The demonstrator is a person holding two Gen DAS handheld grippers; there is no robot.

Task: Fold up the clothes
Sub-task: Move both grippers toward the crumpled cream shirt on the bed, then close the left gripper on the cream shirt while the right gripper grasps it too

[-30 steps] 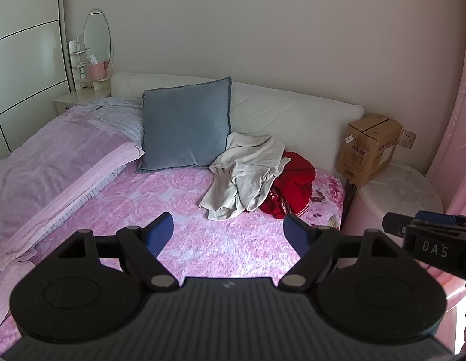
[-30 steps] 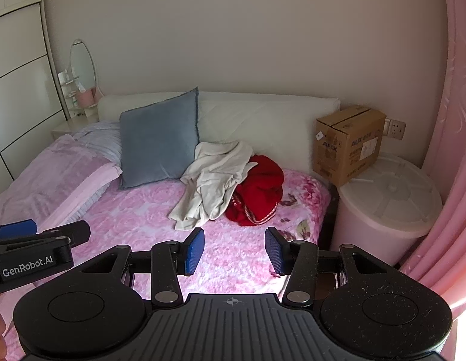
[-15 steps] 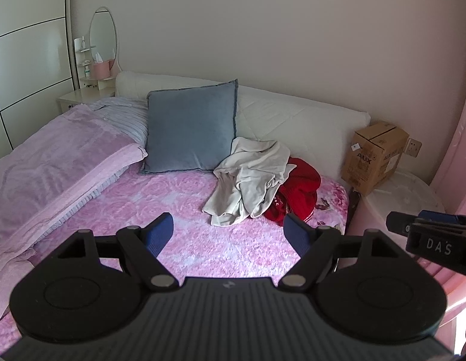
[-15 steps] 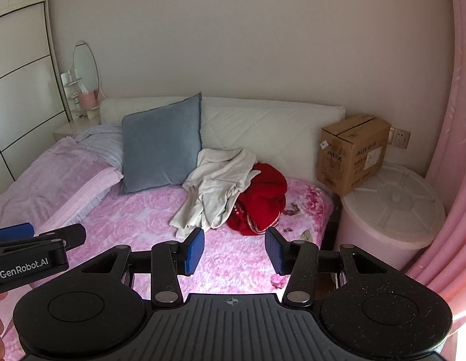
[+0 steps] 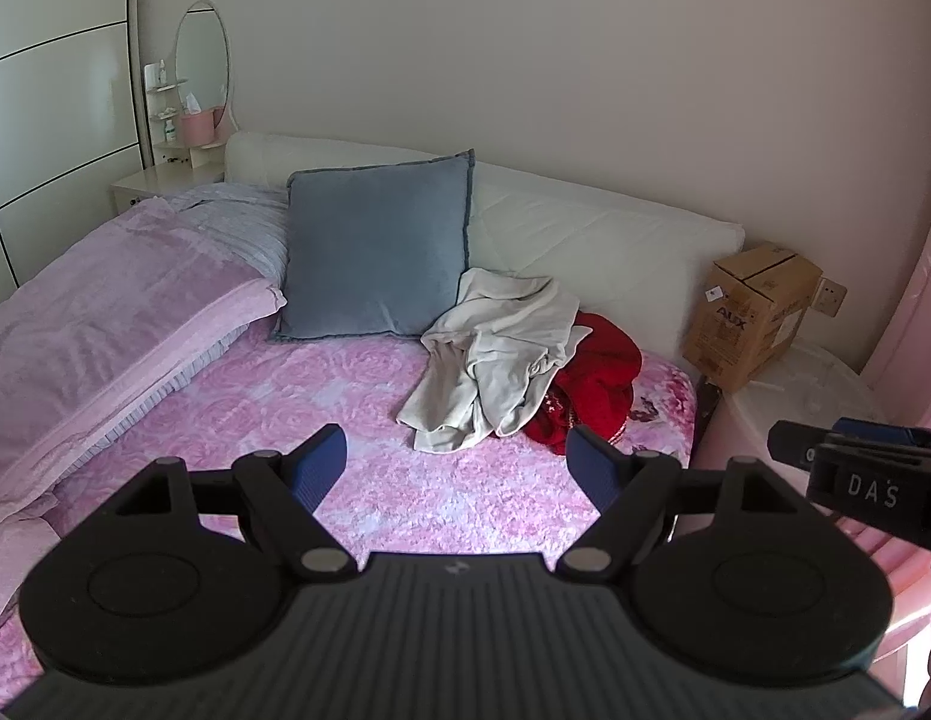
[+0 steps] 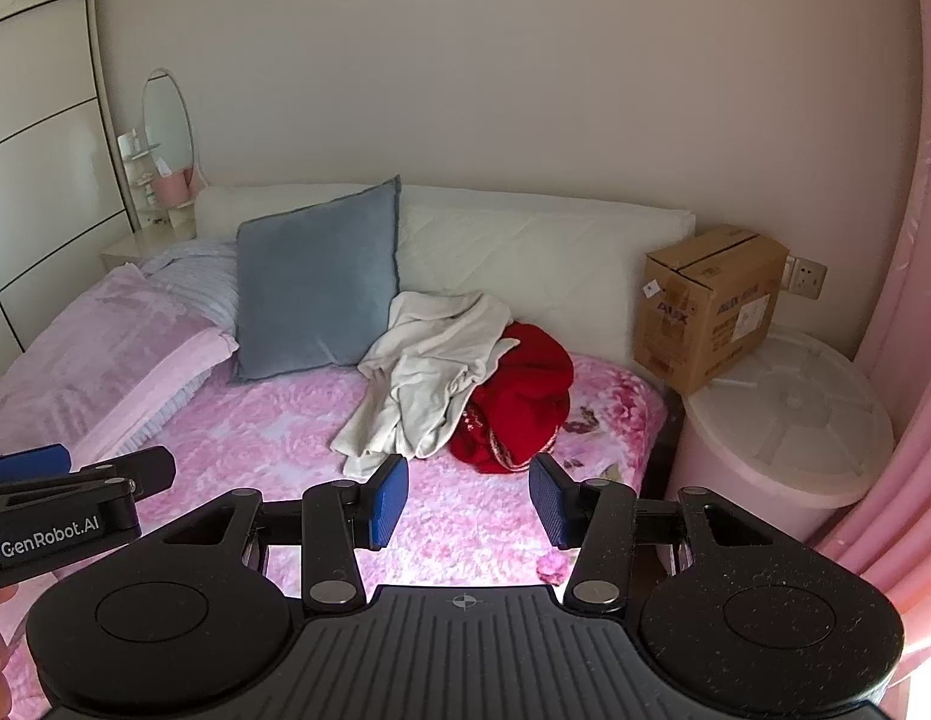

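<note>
Cream garment point(image 5: 495, 348) lies crumpled ahead of both spread, empty tongs point(image 5: 459, 468).

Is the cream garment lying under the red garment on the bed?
No, the cream garment is draped partly over the red garment, which shows from beneath its right edge on the bed.
</note>
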